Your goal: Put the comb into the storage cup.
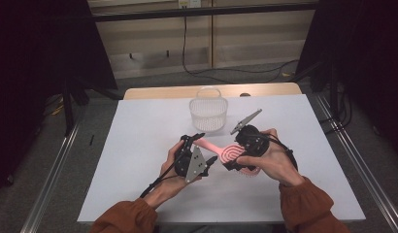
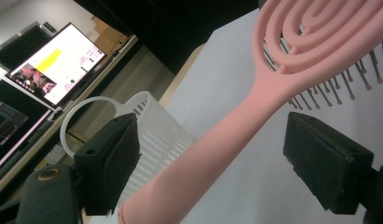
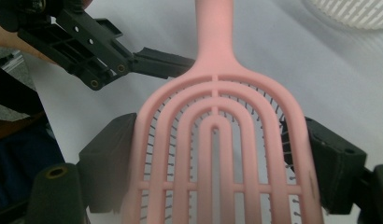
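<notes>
— Any writing to read anywhere?

— None legible; the monitor [image 2: 56, 63] in the left gripper view carries a yellow block and small lines of text, all too blurred to make out; the hairbrush [image 3: 217, 154] bears no visible brand.

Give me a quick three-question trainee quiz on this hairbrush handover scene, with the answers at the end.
1. True or false: the right gripper grips the pink hairbrush by its head.
2. Multiple choice: where is the brush handle relative to the left gripper? A) clamped tight between its fingers B) lying between its open fingers, with a gap to each C) far outside them
3. Short answer: what stands on the table beyond both grippers?

Key
1. True: the fingers sit against both edges of the head.
2. B
3. A white slatted basket with a loop handle.
</notes>
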Demonstrator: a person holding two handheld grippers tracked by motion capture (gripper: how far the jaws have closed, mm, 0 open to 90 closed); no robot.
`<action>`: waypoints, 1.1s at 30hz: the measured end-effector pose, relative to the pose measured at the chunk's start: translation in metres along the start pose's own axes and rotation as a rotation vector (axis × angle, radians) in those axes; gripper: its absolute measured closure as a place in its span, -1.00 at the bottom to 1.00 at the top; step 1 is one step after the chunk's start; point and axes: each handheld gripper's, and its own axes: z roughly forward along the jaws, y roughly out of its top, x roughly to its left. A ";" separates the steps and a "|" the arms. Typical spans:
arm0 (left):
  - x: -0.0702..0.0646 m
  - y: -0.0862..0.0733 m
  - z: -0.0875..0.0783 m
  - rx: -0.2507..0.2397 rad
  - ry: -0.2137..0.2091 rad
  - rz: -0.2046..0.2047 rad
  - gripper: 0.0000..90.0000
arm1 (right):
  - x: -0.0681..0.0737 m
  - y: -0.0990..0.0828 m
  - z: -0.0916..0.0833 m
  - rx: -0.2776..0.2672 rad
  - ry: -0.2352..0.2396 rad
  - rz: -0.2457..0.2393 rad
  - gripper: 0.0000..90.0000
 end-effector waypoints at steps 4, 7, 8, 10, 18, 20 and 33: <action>-0.003 -0.002 0.003 0.008 0.000 0.031 -0.52 | 0.001 0.002 0.003 0.011 0.009 -0.004 -0.54; -0.004 0.000 0.002 0.011 0.022 0.061 -0.43 | 0.002 0.004 0.005 0.017 0.012 -0.006 -0.54; -0.004 0.000 0.001 0.012 0.035 0.075 -0.43 | 0.002 0.004 0.005 0.019 0.014 -0.008 -0.54; -0.005 0.002 -0.001 0.012 0.050 0.112 -0.36 | 0.002 0.005 0.005 0.018 0.015 -0.010 -0.54; -0.014 0.005 -0.001 0.017 0.043 0.257 -0.13 | 0.004 0.007 0.007 0.026 0.019 -0.020 -0.54; -0.015 0.005 0.000 0.020 0.040 0.262 -0.05 | 0.004 0.008 0.008 0.025 0.023 -0.024 -0.54; -0.021 0.003 0.004 0.020 0.047 0.352 0.34 | 0.004 0.009 0.009 0.016 0.029 -0.013 -0.54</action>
